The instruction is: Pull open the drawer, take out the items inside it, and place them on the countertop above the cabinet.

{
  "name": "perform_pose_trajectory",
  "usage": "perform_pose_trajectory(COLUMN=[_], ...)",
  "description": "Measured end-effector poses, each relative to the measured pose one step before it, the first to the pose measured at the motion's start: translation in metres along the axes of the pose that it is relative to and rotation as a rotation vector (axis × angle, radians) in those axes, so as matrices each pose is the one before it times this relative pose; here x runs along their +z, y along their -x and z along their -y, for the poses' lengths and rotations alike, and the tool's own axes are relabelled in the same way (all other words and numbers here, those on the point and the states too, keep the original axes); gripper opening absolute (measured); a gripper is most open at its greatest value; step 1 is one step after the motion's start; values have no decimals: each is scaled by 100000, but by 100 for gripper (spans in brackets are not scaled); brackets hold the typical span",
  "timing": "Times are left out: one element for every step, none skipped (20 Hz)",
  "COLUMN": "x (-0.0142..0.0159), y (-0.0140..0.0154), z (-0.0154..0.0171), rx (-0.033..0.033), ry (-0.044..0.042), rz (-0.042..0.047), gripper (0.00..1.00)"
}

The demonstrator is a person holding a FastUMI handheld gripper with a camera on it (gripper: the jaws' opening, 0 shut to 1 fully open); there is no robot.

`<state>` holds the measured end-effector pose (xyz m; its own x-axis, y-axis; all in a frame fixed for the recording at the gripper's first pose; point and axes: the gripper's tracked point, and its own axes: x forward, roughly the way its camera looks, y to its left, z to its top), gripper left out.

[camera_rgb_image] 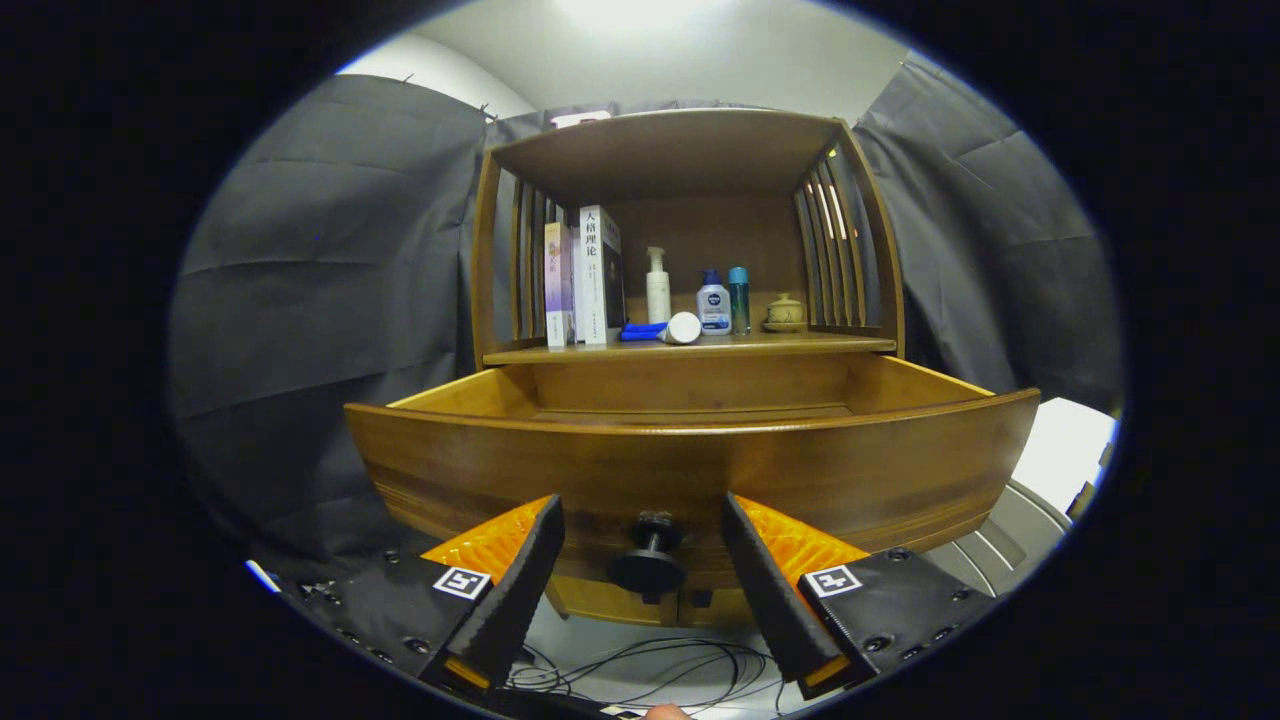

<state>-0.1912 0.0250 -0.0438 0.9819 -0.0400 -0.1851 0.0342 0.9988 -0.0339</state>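
The wooden drawer [690,465] of the cabinet is pulled out toward me, its curved front panel close ahead. Its dark round knob [648,560] sits between my fingers, with a gap on each side. My gripper [640,520] is open around the knob and touches nothing. From this low angle the drawer's inside is hidden behind the front panel; only its far wall and side walls show. The countertop [800,344] above the drawer carries a blue and white tube [662,329] lying on its side.
On the countertop stand books [583,285], a white pump bottle [657,287], a small blue-capped bottle [713,303], a teal bottle [739,299] and a small lidded jar [784,312]. Slatted side walls and a top board enclose it. Cables [650,665] lie below the drawer.
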Motion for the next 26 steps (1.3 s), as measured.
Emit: perform_pose_trajectory(x=[-97,0,-234,-195,-71,54,-83,101,-35,87,46,140,15,75,7,-29,-26,95,9,121,65,155,127,104,153,-72], y=[-66,11,24,-64,-67,-61,-31,-47,-195,-198,-257,-366,-387,-43,-30,-131,34,-109,-321,-297,-342,-413,-400,-697,-462,-550], z=[259,-61,-285,75,94,93,-12,82,96,165,197,293,189,-345,-122,-184,-19,-43,-60,-13,17,-13,-96,-78,-7,-206], rx=[-1357,59,50,-895,-860,-975,-822,-855,-951,-1146,-1430,-1696,-1532,206,-730,103,-174,-96,42,-52,-258,-285,-106,-172,-270,109], ry=[1078,-158,-402,310,598,888,699,328,128,-236,-460,-352,-511,-633,1213,1492,919,-445,-979,-426,95,-75,-498,-74,30,-432], rz=[773,733,277,-116,160,706,47,589,-145,-10,-371,-305,-545,713,64,292,338,-52,32,76,-88,-97,-35,-581,276,-137], gripper=[98,98,97,97,97,96,96,95,95,95,96,95,95,95,97,98,98,98,98,98,98,98,98,98,98,98])
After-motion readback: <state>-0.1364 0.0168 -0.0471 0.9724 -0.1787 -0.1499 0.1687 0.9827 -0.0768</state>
